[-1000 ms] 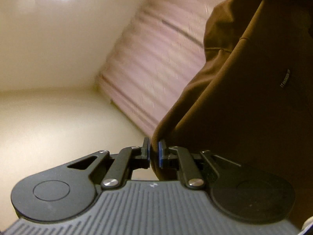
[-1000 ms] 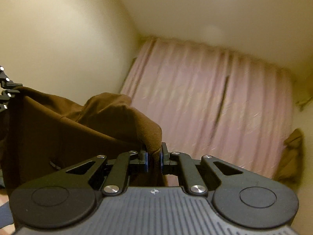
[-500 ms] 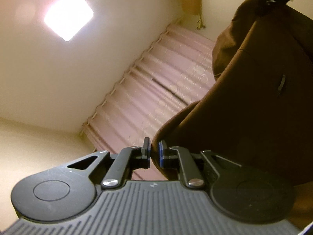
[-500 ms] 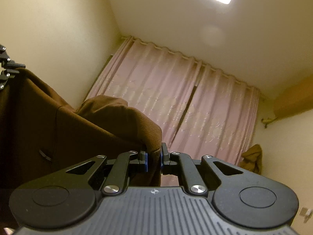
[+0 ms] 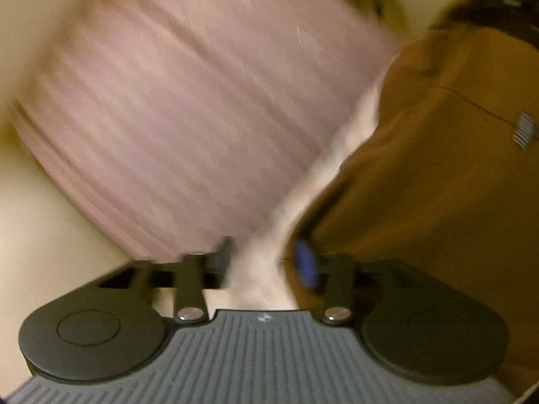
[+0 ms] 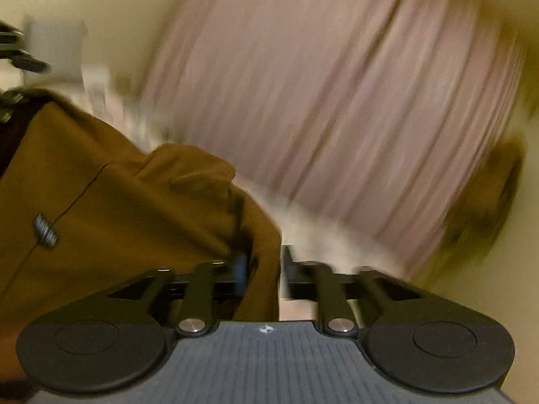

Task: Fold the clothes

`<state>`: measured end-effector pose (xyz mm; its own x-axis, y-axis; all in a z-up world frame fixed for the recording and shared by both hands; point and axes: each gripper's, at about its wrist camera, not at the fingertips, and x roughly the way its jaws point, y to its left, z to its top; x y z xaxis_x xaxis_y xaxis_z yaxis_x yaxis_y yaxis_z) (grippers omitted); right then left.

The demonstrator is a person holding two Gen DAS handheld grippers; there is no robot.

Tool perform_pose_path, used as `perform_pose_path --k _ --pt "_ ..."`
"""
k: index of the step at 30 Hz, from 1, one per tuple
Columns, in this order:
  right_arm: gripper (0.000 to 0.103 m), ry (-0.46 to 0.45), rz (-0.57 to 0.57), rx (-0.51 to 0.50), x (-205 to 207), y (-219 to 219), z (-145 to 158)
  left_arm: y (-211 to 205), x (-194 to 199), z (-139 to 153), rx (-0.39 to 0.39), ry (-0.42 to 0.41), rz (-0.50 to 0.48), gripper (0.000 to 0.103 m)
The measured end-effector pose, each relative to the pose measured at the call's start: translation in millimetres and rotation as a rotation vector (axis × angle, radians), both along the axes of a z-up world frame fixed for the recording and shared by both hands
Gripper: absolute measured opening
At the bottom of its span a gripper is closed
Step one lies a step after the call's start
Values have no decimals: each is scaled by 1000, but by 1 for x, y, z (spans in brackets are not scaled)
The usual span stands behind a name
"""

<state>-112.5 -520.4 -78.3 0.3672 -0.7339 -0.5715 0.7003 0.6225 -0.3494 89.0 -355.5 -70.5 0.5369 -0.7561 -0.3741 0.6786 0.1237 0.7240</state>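
Brown garment [image 5: 438,168] hangs between both grippers, stretched for folding | left gripper [image 5: 266,262] at 6 o'clock: jaws apart, grip uncertain | right gripper [image 6: 264,269]: clamped on garment edge | pink curtain [image 6: 337,101] at 12 o'clock, blurred

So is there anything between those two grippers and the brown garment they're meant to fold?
Nothing visible. The brown garment runs right into the right hand-held gripper, between its fingers. At the left hand-held gripper the fingers stand apart with the cloth edge beside the blue pad; blur hides whether it grips.
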Motion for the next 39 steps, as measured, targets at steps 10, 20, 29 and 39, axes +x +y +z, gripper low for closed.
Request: perform_pose_path --k 10,20,29,39 --pt "76 -3 -62 566 -84 26 -157 59 31 -161 437 177 334 62" --pt "94 273 -204 886 -156 144 -232 239 -18 -197 639 889 411 96" --pt "5 411 -282 624 -166 135 -191 261 10 -206 671 497 473 7" --pt "85 461 -538 211 -232 56 -85 292 227 -72 434 -55 765 25"
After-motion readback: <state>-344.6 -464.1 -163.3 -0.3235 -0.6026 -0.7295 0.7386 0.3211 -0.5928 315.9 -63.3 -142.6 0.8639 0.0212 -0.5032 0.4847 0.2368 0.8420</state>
